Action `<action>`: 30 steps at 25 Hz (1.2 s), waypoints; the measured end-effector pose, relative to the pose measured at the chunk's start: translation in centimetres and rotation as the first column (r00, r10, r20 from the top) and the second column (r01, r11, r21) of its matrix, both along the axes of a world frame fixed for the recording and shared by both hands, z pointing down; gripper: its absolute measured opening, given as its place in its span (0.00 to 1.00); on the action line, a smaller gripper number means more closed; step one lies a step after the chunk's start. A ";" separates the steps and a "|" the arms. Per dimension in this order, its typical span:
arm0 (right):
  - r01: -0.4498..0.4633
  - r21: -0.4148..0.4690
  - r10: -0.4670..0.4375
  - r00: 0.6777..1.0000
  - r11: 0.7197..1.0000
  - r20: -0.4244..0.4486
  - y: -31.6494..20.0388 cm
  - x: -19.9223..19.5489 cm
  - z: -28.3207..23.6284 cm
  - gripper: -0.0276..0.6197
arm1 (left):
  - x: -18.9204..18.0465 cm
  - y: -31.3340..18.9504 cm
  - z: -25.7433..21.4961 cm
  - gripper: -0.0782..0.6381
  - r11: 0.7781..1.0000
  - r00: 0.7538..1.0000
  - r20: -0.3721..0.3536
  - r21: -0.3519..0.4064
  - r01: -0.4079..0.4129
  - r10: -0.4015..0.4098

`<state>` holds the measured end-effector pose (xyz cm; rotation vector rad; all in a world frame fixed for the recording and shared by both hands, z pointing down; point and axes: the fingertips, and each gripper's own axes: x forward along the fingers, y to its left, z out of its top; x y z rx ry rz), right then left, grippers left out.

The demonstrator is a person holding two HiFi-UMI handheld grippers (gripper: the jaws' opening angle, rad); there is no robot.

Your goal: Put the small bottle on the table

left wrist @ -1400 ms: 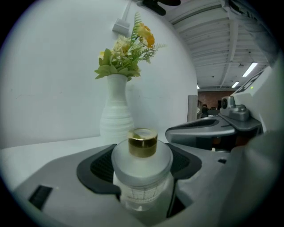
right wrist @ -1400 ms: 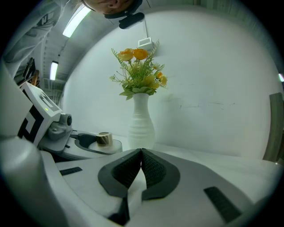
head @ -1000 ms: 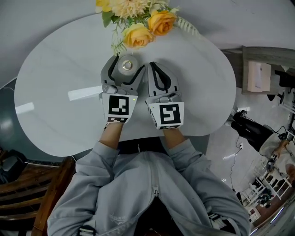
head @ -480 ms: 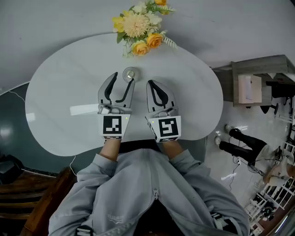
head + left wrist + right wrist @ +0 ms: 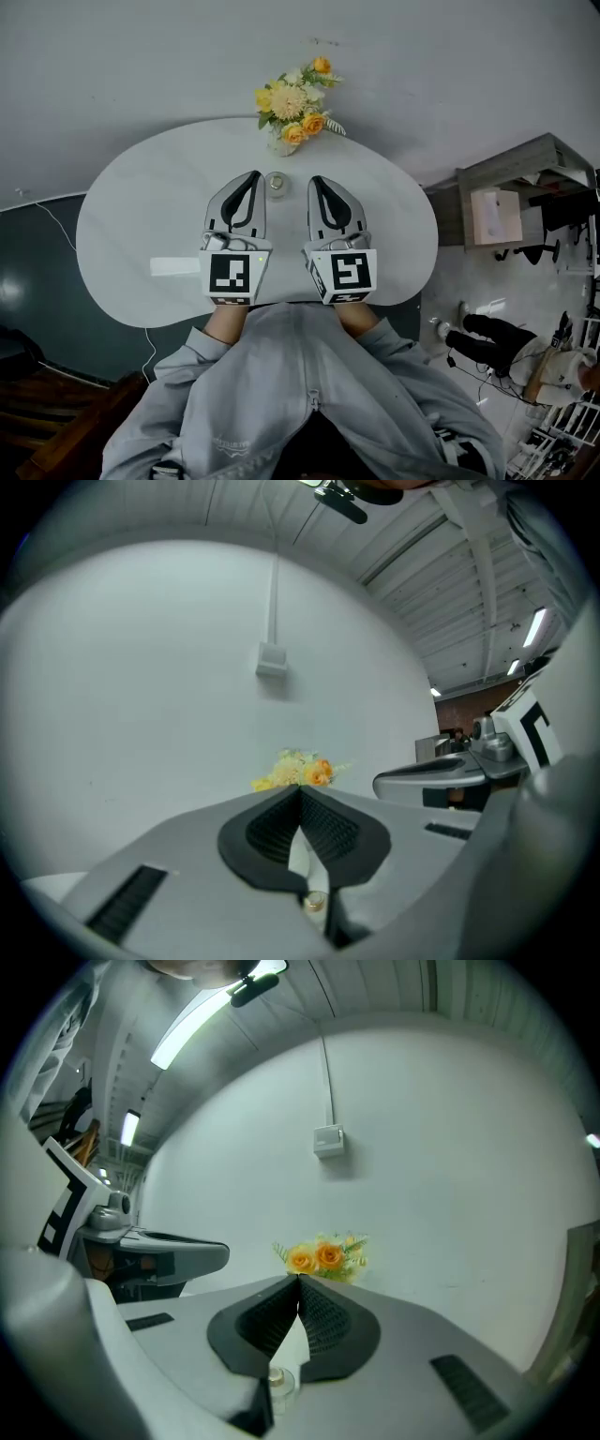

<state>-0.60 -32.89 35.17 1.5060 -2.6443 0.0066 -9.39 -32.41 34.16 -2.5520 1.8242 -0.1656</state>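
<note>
Head view shows two tools above one white counter (image 5: 141, 216): the left hand-held gripper (image 5: 255, 174) and right hand-held gripper (image 5: 313, 179). One small bottle (image 5: 276, 185) stands on the counter, seen between them, near one bouquet (image 5: 295, 114). Both pairs of jaws are pressed together, empty; the left has just been closing on nothing. Only the gripper views show one wall box (image 5: 271, 658).

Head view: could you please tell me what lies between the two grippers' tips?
The small bottle, standing free on the white table, as the head view shows. The left gripper has just closed its jaws on nothing; the right gripper is shut too.
</note>
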 end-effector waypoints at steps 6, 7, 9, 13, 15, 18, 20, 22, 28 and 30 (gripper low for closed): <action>-0.016 0.034 0.015 1.000 0.999 0.008 0.9 0.4 -4.5 0.08 | -0.3 1.9 -3.5 0.12 1.000 1.000 -0.009 0.011 0.004 -0.004; -0.020 0.037 0.019 1.000 0.999 0.012 1.0 0.6 -5.1 0.09 | -0.2 2.2 -3.9 0.12 1.000 1.000 -0.015 0.011 0.002 -0.002; -0.026 0.039 0.025 0.999 0.999 0.021 1.4 1.1 -5.8 0.08 | 0.1 2.7 -4.6 0.12 1.000 1.000 -0.025 0.017 -0.002 0.003; -0.009 0.044 0.008 1.000 0.999 0.027 2.4 1.2 -6.6 0.08 | 0.3 3.4 -5.8 0.12 0.999 1.000 -0.027 0.040 0.003 -0.002; 0.001 0.038 -0.002 1.000 0.999 0.027 2.5 1.1 -6.4 0.08 | 0.2 3.4 -6.2 0.12 0.998 0.999 -0.030 0.055 0.013 -0.012; 0.010 0.038 -0.011 1.000 0.999 0.029 2.4 1.0 -6.3 0.08 | 0.2 3.3 -6.2 0.12 0.998 1.000 -0.012 0.056 0.011 -0.010; 0.015 0.044 -0.016 1.000 0.999 0.025 2.4 0.9 -6.4 0.08 | 0.2 3.2 -6.1 0.12 0.998 1.000 -0.014 0.060 0.011 -0.010; 0.020 0.048 -0.021 1.000 0.999 0.022 2.3 0.8 -6.5 0.08 | 0.2 3.2 -6.0 0.12 0.998 1.000 -0.022 0.063 0.013 -0.011; 0.016 0.054 -0.017 1.000 0.998 0.013 2.1 1.0 -6.6 0.08 | 0.7 2.8 -6.0 0.12 0.999 1.000 -0.026 0.047 -0.011 0.012; 0.016 0.054 -0.016 1.000 0.998 0.011 2.1 1.0 -6.6 0.08 | 0.8 2.9 -5.9 0.12 0.999 0.999 -0.028 0.045 -0.015 0.016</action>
